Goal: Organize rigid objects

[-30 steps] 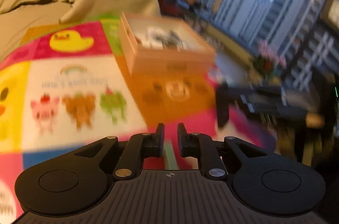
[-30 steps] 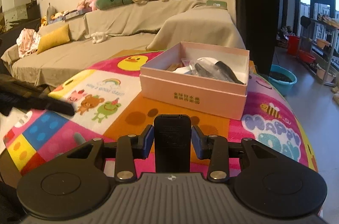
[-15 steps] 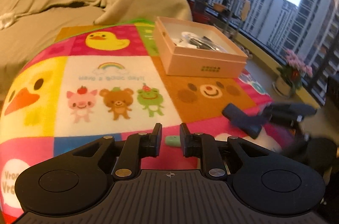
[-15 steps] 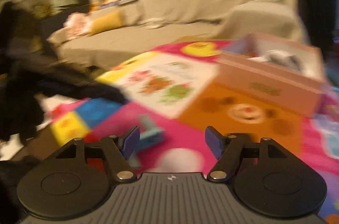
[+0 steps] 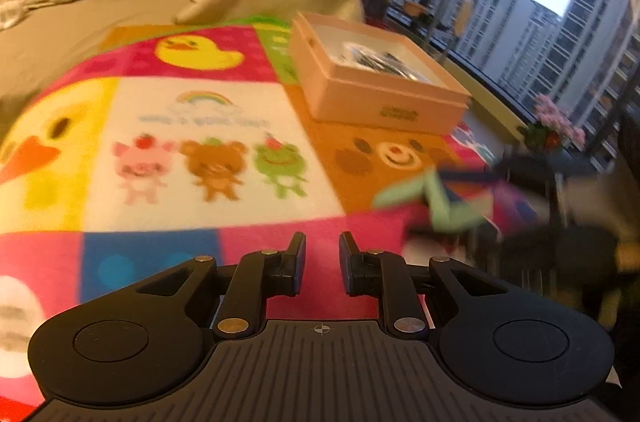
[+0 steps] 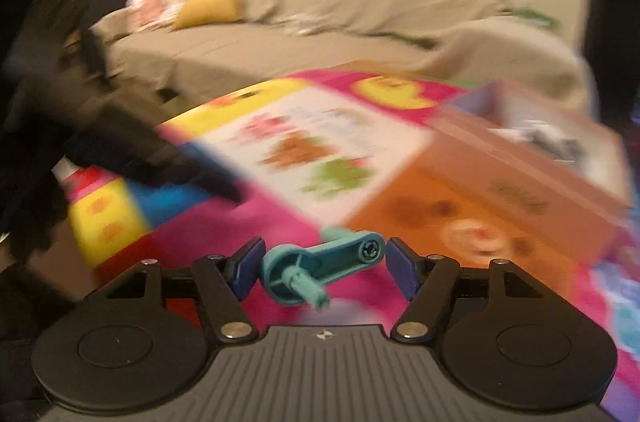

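A teal plastic crank handle (image 6: 320,268) sits between the pads of my right gripper (image 6: 325,264), gripped at both ends and sharp while the background blurs. It shows as a blurred green shape in the left wrist view (image 5: 434,200). The open pink box (image 5: 376,86) holding dark and white items stands on the far right of the cartoon mat (image 5: 192,142), and is blurred in the right wrist view (image 6: 532,174). My left gripper (image 5: 322,262) hovers low over the mat's front edge, jaws nearly closed with a narrow gap and nothing between them.
A beige covered sofa (image 6: 320,22) with cushions and plush toys runs behind the mat. A large window (image 5: 520,2) and potted flowers (image 5: 556,126) lie to the right. The left gripper's dark arm (image 6: 120,142) reaches in from the left in the right wrist view.
My right gripper, which let go of the black object a second ago and opened, has closed on the teal crank handle and is moving with it. My left gripper shifted slightly, still near-closed.
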